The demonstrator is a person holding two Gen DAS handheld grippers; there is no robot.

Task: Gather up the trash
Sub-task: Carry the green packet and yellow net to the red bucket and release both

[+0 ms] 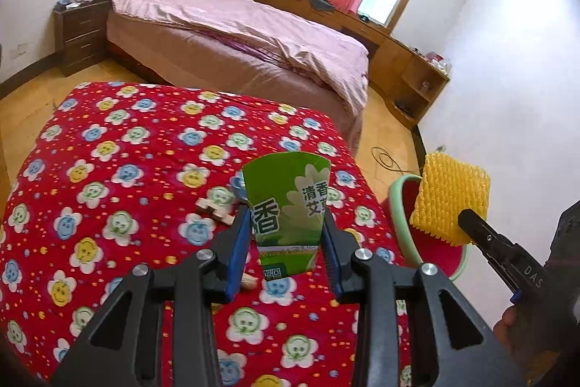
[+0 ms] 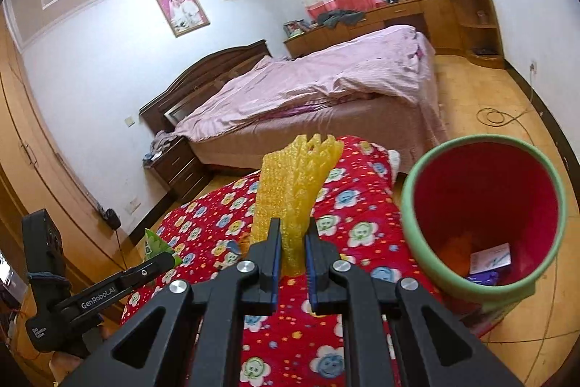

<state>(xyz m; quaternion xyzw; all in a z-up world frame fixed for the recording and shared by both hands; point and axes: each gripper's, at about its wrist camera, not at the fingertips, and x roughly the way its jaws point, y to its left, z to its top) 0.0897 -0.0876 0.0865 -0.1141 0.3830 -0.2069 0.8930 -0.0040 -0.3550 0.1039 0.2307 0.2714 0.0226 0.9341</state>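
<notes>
Trash is in both grippers at once: the left gripper (image 1: 288, 234) has its jaws clamped on a flattened green carton (image 1: 288, 205), held upright above the red flowered blanket (image 1: 108, 169), and the right gripper (image 2: 293, 249) has its jaws pressed together on a strip of yellow foam netting (image 2: 290, 191). Seen from the left wrist, that netting hangs over the rim of the bin (image 2: 485, 213), at about three o'clock from the carton.

My reading is that the pick-up step is done for both pieces and the carry to the bin is under way. The foam looks nearest to a drop; it needs to be brought squarely over the red mouth before the jaws part, and the carton must travel further to the right.

The bin, green-rimmed and red inside, stands on the floor beside the blanket and already holds a few scraps. A small wooden piece (image 1: 217, 211) and something blue lie on the blanket behind the carton. Beyond, at twelve o'clock, is a bed (image 1: 232, 35) with pink covers, and a curtained window.
</notes>
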